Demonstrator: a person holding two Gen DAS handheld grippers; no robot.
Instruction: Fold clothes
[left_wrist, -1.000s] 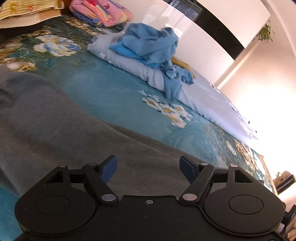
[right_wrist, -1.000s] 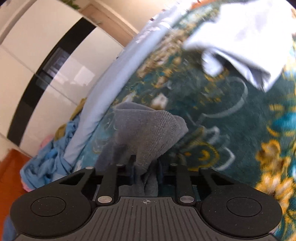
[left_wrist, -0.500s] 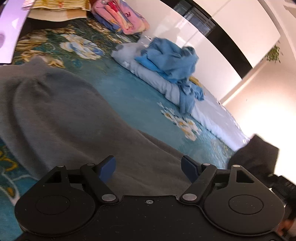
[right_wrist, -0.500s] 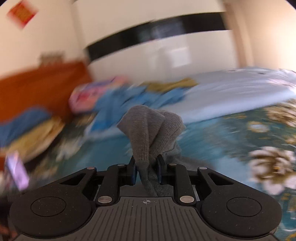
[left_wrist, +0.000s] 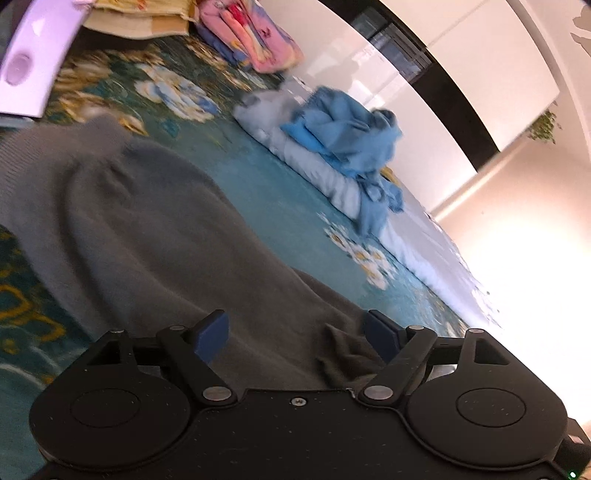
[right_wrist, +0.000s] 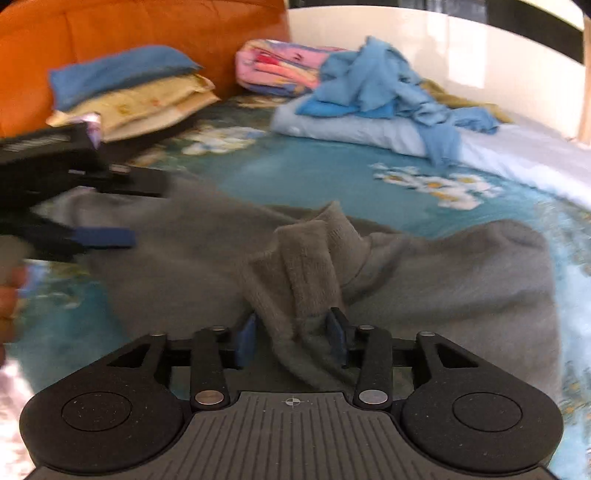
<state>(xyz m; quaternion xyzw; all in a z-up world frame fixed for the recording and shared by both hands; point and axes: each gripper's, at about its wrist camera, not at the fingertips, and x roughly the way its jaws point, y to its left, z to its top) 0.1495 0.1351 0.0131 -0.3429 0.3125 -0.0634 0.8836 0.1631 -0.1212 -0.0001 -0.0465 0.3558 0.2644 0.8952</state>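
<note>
The right claw has just been opening: its blue pads now stand a little apart with the bunched ribbed cuff of the grey knitted garment between them. The cloth looks slack there, and the left pad shows a gap beside it, so I judge the grip released, not pressing. From this claw the cuff rises straight ahead and slightly away, a folded sleeve end laid over the garment's body, which spreads to both sides and further right across the teal flowered bedspread.

The left claw is wide open and holds nothing. Grey cloth lies under and between its pads, with a small dark wrinkle just inside the right-hand pad. Beyond it the garment runs up and to the left in that view. In the right wrist view, this same claw enters from the left edge, above the garment's far left part.

So the garment's long axis appears to lie crosswise between the two claws, the right nearer the sleeve end, the left nearer the body's other side. The next fold likely needs each claw to take its own edge.

Beyond sit a crumpled blue pile of cloth and stacked pillows.
</note>
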